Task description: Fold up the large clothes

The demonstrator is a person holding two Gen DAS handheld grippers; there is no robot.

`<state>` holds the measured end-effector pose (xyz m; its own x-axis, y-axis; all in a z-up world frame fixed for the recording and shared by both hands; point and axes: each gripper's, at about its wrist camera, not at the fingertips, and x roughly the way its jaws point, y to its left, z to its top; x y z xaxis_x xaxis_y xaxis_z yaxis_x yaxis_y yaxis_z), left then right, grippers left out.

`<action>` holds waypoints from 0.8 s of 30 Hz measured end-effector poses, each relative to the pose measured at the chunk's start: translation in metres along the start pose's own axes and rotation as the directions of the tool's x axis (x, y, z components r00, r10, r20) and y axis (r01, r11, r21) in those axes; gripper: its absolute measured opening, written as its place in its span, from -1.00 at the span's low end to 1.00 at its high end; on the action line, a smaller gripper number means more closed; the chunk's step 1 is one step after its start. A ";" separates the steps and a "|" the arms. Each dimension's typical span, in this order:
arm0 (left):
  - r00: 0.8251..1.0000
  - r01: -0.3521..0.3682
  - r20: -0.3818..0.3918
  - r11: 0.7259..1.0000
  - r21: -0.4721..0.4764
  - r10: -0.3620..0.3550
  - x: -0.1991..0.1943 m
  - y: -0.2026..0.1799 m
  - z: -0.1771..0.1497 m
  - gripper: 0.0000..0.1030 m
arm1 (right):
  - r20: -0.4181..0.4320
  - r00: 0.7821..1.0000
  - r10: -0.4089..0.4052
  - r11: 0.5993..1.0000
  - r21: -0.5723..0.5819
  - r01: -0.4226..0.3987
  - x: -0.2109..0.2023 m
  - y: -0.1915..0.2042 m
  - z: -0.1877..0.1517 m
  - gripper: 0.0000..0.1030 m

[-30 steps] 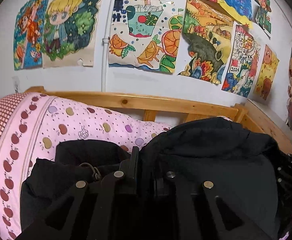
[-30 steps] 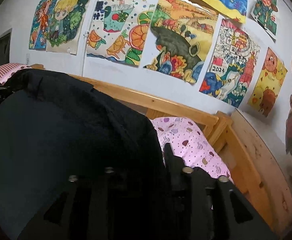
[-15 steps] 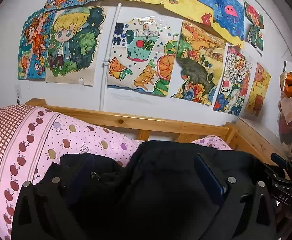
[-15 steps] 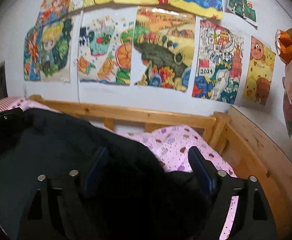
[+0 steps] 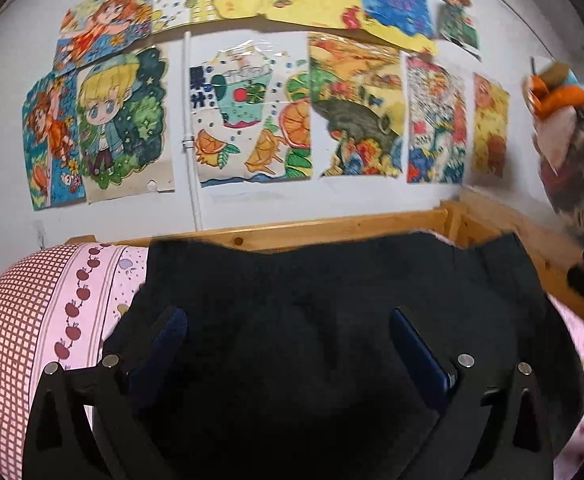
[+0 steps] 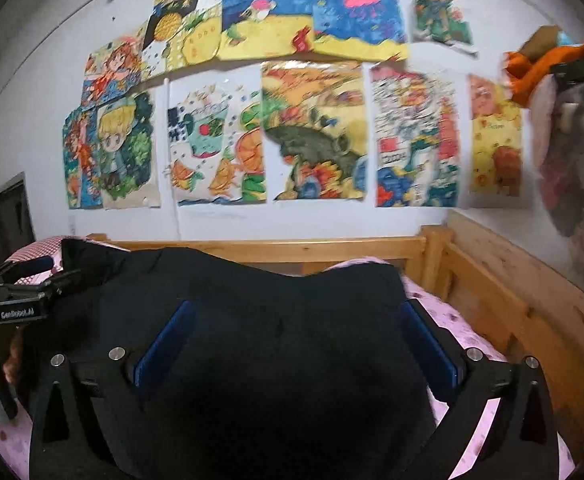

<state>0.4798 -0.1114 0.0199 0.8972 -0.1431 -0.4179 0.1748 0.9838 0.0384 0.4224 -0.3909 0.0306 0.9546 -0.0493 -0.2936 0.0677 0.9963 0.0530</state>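
Observation:
A large black garment (image 5: 292, 280) lies spread over the pink bedding, its far edge near the wooden headboard. My left gripper (image 5: 288, 318) hovers over its near part with blue pads wide apart and nothing pinched. In the right wrist view the same garment (image 6: 276, 292) fills the middle. My right gripper (image 6: 295, 308) is over it, jaws still opening, with the cloth below the pads and not pressed by them. The left gripper (image 6: 50, 272) shows at the garment's left edge, held by a hand (image 6: 10, 360).
Pink apple-print bedding (image 5: 32, 320) bulges at the left. A wooden bed frame (image 6: 491, 292) runs along the back and right side. Children's drawings (image 5: 252, 120) cover the white wall. Orange and pale fabric things (image 6: 563, 128) hang at the right.
Both grippers were shut on bunched black cloth, then opened and let it go. They have drawn back, and the garment now lies flatter and wider across the bed.

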 end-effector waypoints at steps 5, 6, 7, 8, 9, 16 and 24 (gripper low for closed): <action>0.999 0.044 -0.008 0.997 0.060 -0.044 -0.018 -0.004 -0.028 0.98 | -0.004 1.000 -0.003 1.000 0.026 0.003 -0.025 -0.011 -0.023 0.96; 0.998 0.054 -0.015 0.996 0.071 -0.054 -0.020 -0.004 -0.033 0.98 | -0.020 1.000 0.008 1.000 0.017 -0.008 -0.026 -0.010 -0.028 0.96; 0.997 0.070 -0.030 0.994 0.086 -0.068 -0.021 -0.005 -0.038 0.98 | -0.040 0.999 0.012 1.000 -0.001 -0.012 -0.025 -0.008 -0.033 0.96; 0.995 0.087 -0.052 0.991 0.105 -0.082 -0.021 -0.007 -0.043 0.98 | -0.064 0.998 0.007 1.000 -0.026 -0.009 -0.023 -0.004 -0.039 0.96; 0.993 0.098 -0.074 0.987 0.126 -0.090 -0.021 -0.009 -0.048 0.98 | -0.084 0.997 0.002 0.999 -0.049 -0.006 -0.022 -0.001 -0.044 0.96; 0.991 0.114 -0.086 0.987 0.116 -0.104 -0.018 -0.007 -0.058 0.99 | -0.186 0.980 0.070 0.983 -0.152 -0.099 0.003 0.027 -0.065 0.96; 0.996 0.072 -0.066 0.986 0.150 -0.062 0.002 -0.013 -0.061 1.00 | -0.210 0.974 0.082 0.970 -0.208 -0.127 0.043 0.051 -0.053 0.96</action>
<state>0.4550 -0.1176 -0.0366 0.8556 -0.1967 -0.4788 0.2975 0.9438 0.1439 0.4514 -0.3381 -0.0296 0.8748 0.0489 -0.4820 -0.1159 0.9871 -0.1102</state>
